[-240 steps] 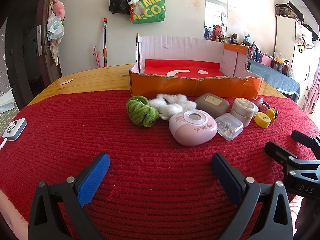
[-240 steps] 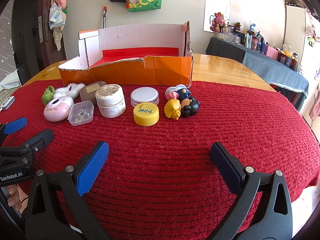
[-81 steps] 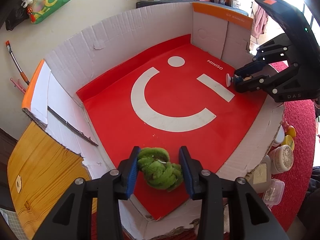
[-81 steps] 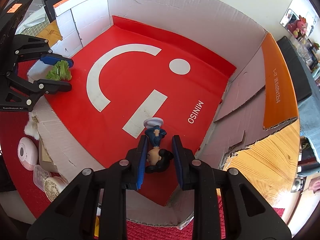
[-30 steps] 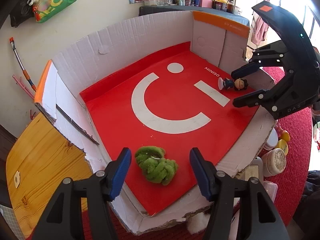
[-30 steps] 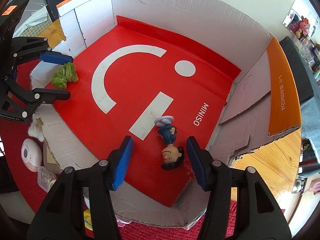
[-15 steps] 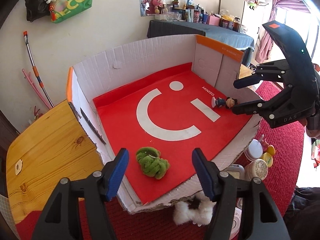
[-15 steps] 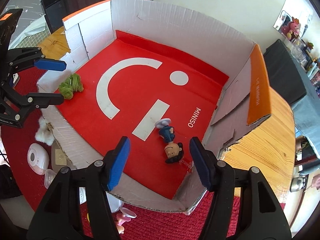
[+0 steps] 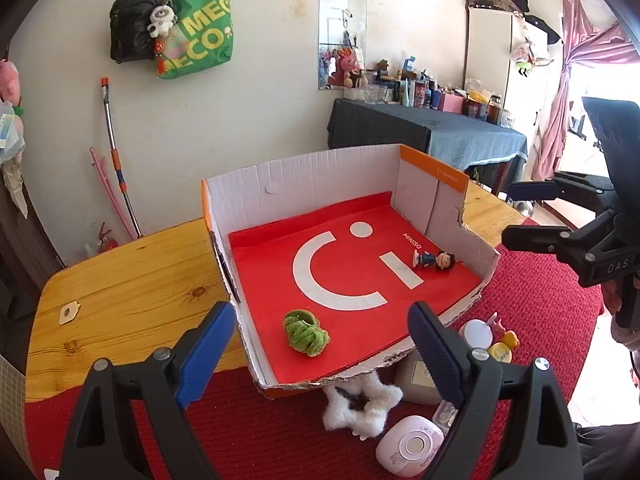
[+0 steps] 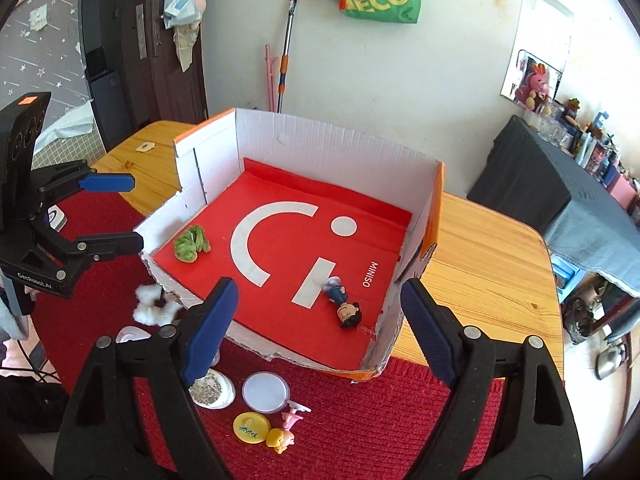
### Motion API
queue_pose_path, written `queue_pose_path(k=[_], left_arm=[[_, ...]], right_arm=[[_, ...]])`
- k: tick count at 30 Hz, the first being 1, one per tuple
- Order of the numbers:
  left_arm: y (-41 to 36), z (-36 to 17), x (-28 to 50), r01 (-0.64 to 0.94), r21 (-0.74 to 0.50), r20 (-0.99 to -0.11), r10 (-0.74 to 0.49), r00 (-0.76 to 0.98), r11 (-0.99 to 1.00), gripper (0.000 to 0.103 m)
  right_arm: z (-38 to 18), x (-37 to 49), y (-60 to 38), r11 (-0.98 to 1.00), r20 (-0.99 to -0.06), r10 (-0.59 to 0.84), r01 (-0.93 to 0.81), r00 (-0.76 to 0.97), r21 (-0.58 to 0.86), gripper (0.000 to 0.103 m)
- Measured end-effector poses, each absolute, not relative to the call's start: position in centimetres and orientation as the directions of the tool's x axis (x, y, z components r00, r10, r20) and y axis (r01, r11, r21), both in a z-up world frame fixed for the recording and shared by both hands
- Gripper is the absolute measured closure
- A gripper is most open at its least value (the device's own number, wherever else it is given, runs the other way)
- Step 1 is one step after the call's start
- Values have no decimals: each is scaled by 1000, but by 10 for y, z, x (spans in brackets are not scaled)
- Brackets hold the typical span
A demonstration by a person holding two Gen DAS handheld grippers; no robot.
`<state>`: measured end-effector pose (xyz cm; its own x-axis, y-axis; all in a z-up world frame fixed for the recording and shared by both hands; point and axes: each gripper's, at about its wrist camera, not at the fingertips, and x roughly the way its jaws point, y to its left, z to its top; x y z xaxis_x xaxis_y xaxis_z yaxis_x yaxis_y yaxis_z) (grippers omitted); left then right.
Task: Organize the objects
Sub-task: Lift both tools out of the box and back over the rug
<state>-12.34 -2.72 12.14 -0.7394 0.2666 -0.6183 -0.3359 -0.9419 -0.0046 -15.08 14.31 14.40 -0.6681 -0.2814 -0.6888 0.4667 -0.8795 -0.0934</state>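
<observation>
Left gripper (image 9: 316, 344) and right gripper (image 10: 316, 320), tilted downward, jaws opening and empty, above corrugated cardboard box (image 9: 304, 178); fuzzy green scrunchie (image 9: 306, 333) inside.

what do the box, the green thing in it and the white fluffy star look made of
Box: corrugated cardboard, matte, with torn ragged edges and visible fluting. Green thing: looks like soft chenille or yarn, with fuzzy twisted loops. White star: probably plush or faux fur, with a shaggy pile.

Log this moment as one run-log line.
left claw: opening, empty | right claw: opening, empty | green scrunchie, figurine: in box | other items outside on red mat
</observation>
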Motion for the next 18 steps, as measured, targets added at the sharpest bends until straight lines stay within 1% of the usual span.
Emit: queue_pose_path(k=[2, 5, 8, 11, 18], left_arm=[[-28, 126, -113, -315, -4, -591, 256, -765, -949, 10], [-30, 130, -96, -275, -19, -553, 240, -798, -961, 5], [-30, 132, -80, -255, -38, -524, 237, -818, -966, 3], [-28, 132, -66, -214, -32, -495, 201, -845, -976, 1], [-14, 127, -31, -155, 20, -444, 130, -886, -988, 0]], right_arm=[[149, -140, 147, -889, -665, -290, 452, -688, -80, 17], [155, -119, 150, -903, -613, -264, 414, -744, -113, 13], [157, -96, 152, -914, -560, -247, 382, -791, -137, 9], [159, -78, 155, -925, -526, -237, 354, -817, -133, 7], [146, -54, 160, -951, -471, -226, 298, -853, -83, 6]])
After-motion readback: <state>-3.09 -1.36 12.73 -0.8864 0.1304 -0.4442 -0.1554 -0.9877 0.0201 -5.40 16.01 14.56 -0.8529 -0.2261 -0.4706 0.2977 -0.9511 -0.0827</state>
